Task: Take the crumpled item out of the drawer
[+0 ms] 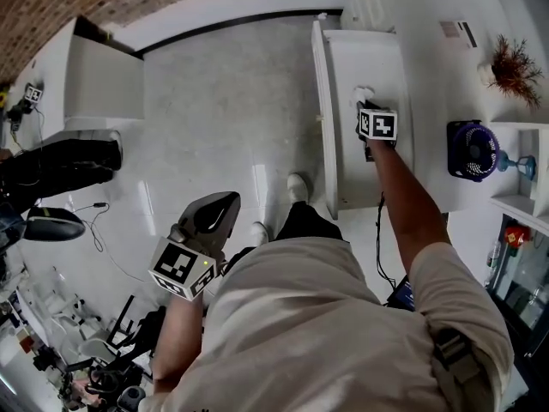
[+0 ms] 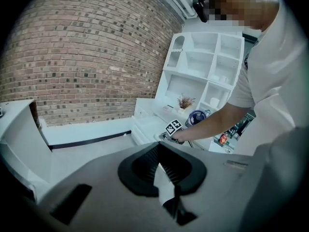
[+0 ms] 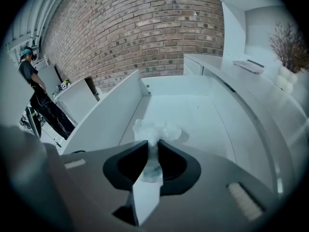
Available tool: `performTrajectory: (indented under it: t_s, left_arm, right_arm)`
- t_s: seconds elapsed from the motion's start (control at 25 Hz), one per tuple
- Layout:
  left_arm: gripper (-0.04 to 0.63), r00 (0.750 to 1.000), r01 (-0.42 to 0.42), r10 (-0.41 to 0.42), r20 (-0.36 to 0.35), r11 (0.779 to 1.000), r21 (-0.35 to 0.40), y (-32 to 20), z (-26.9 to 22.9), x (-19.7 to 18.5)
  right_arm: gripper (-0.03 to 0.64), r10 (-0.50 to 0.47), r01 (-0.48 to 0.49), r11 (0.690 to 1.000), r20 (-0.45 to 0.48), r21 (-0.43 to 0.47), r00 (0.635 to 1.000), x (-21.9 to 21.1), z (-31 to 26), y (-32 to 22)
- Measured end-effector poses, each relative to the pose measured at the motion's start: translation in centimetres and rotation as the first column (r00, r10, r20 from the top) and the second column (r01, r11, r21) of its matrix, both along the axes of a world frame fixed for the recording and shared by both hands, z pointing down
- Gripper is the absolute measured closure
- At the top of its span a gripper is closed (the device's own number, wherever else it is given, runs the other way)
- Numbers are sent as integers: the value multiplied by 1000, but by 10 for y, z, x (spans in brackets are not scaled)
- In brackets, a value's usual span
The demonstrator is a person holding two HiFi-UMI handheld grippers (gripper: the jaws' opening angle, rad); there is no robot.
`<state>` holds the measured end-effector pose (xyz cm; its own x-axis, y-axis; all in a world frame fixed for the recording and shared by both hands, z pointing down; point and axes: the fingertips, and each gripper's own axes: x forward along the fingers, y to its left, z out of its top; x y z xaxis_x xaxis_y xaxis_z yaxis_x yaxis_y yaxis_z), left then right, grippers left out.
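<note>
While the person stands at the pulled-out drawer, the right gripper reaches down into it at the end of an outstretched arm. Its jaws are pinched together on the crumpled item, a small white, partly see-through wad. In the right gripper view, the crumpled item bulges out past the tips of the right gripper, and a strip of it is squeezed between the pads. The wad is inside the drawer, low over its pale bottom and somewhat closer to the side wall at that view's left. Whether it touches the bottom I cannot tell.

The left gripper hangs well apart from the drawer, at the person's left side over the grey floor. In its own view, the jaws of the left gripper are closed, with nothing between them. Beyond them, the right gripper shows small at the drawer.

On the white counter beside the drawer stand a blue fan and a dried plant. A brick wall rises behind the drawer. Another person stands far off at the left of the right gripper view.
</note>
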<state>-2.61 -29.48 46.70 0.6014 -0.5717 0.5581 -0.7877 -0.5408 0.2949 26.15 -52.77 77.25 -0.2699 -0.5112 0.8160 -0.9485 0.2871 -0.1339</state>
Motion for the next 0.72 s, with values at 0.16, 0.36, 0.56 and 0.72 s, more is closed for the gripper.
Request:
performTrajectory:
  t_s: [0.16, 0.36, 0.56, 0.72]
  left_arm:
    - [591, 1000, -18, 18, -18, 1000, 26, 6, -3, -3]
    - [591, 998, -37, 40, -43, 997, 65, 20, -11, -7]
    - [591, 995, -60, 67, -72, 993, 98, 42, -21, -14]
    - [591, 994, -65, 75, -82, 991, 120, 64, -28, -29]
  right_arm:
    - [535, -13, 13, 1000, 7, 20, 1000, -2, -23, 9]
    - [535, -45, 45, 997, -1, 58, 999, -7, -56, 26]
    - [535, -44, 43, 994, 7, 104, 999, -12, -94, 51]
    - [535, -49, 46, 989, 18, 143, 999, -24, -128, 75]
